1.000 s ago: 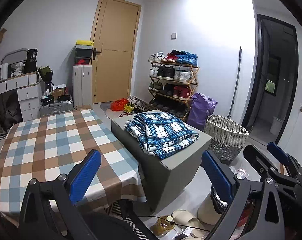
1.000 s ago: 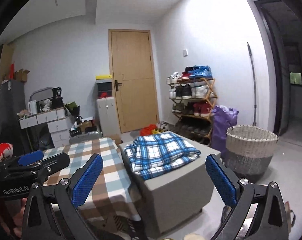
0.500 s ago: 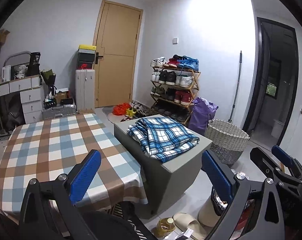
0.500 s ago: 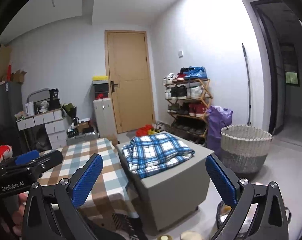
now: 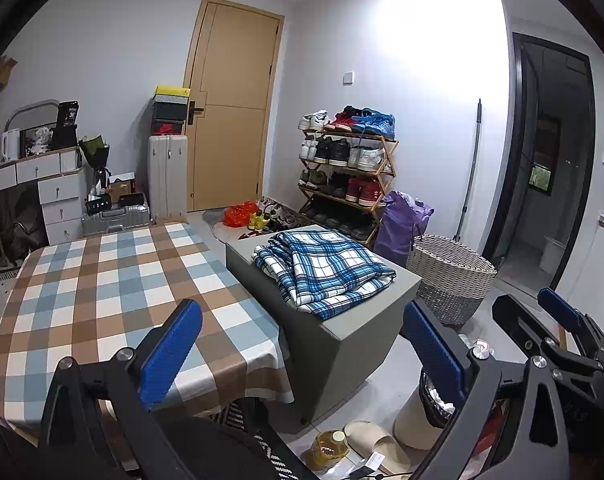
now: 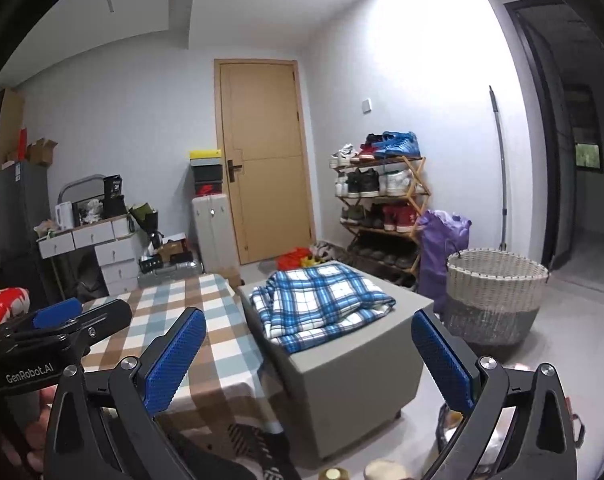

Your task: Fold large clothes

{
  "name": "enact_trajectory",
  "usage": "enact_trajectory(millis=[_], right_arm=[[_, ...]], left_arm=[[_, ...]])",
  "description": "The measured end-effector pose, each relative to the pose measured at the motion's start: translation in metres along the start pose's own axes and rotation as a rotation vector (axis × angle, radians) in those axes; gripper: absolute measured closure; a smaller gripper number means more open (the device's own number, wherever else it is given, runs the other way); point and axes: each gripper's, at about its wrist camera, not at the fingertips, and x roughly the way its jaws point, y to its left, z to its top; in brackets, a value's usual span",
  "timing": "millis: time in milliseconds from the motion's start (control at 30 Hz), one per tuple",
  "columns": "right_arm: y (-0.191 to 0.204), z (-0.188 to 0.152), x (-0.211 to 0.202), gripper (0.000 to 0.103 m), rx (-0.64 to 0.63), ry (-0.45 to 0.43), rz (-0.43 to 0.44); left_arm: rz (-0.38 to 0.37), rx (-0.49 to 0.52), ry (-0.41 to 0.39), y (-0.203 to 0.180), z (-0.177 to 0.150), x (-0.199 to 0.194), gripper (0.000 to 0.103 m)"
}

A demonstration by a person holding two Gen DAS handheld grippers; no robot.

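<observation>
Both views have been raised and drawn slightly back: the plaid garment [image 5: 324, 270] on the grey box [image 5: 342, 344] is seen lower, with more ceiling shown. The garment itself has not been displaced.

Folded blue plaid garment [image 5: 326, 270] atop grey box [image 5: 342, 332] beside checkered table [image 5: 102, 292]; left gripper [image 5: 302, 354] fingers [image 5: 172, 354] spread, empty.

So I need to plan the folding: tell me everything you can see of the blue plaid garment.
The blue plaid garment is soft woven cloth, checked in blue, white and dark lines. It lies loosely bunched in overlapping layers, not neatly folded, on top of the grey box-shaped ottoman, which stands against the checked tablecloth's table. One edge reaches the ottoman's near rim. Neither open gripper touches it; both are held well short of it.
</observation>
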Motion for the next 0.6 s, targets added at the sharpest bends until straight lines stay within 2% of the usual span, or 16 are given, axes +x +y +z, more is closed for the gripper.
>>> enact_trajectory(millis=[267,467,600], right_arm=[[0.0074,0.0000,-0.0032,0.000,-0.020,-0.004,0.005],[0.0052,-0.0021,-0.0007,0.000,-0.001,0.004,0.018],[-0.0013,-0.0062,0.0028,0.000,0.037,0.031,0.025]], left_arm=[[0.021,-0.017,-0.001,0.0046,0.0020,0.0008,0.005],[0.094,-0.002,-0.050,0.0038,0.0034,-0.0058,0.004],[0.078,-0.001,-0.064,0.0016,0.0034,-0.0078,0.004]])
